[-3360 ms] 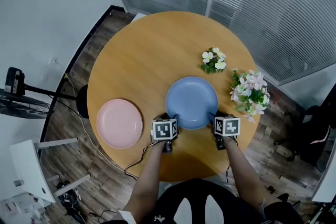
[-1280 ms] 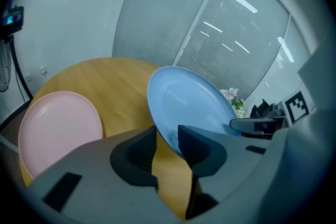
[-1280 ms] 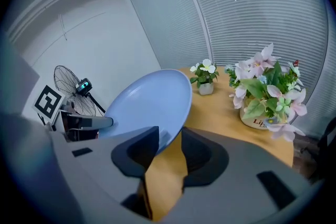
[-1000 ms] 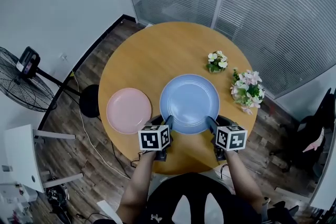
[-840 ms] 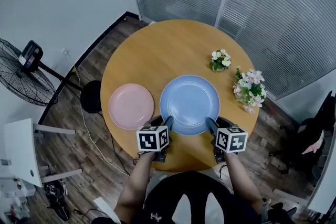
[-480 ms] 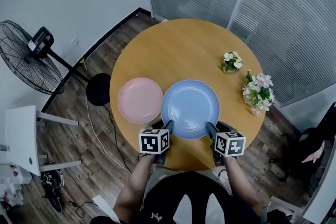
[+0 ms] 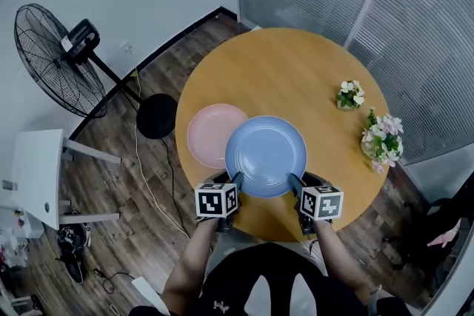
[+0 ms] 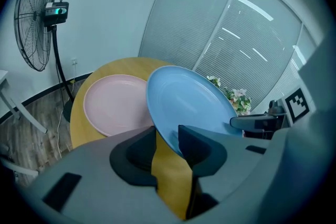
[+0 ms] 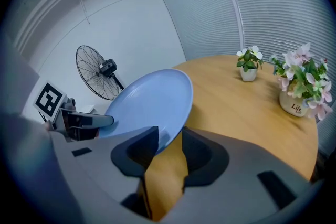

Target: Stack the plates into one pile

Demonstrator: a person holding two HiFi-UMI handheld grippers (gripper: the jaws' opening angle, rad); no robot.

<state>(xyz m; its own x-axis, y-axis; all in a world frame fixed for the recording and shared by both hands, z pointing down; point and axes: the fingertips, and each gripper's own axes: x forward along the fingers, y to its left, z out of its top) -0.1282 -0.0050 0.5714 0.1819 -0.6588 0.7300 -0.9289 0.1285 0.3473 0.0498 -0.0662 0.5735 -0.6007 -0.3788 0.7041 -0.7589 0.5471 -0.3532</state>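
A blue plate [image 7: 265, 155] hangs above the round wooden table [image 7: 296, 78], held by its near rim between both grippers. My left gripper [image 7: 238, 179] is shut on the plate's left near edge [image 8: 173, 113]. On its right near edge [image 9: 152, 107] my right gripper [image 7: 294, 183] is shut. A pink plate [image 7: 213, 133] lies flat on the table to the left, and the blue plate's left side overlaps it in the head view. The left gripper view shows the pink plate [image 8: 113, 104] just beyond and left of the blue one.
Two small pots of flowers [image 7: 384, 139] [image 7: 347, 95] stand at the table's right edge. A standing fan [image 7: 55, 48] and a white stand [image 7: 37, 174] are on the wooden floor to the left. A glass wall with blinds [image 7: 415, 26] runs behind the table.
Both grippers have carried the blue plate leftward, from beside the pink plate until it overlaps it. The plate stays gripped at both sides.
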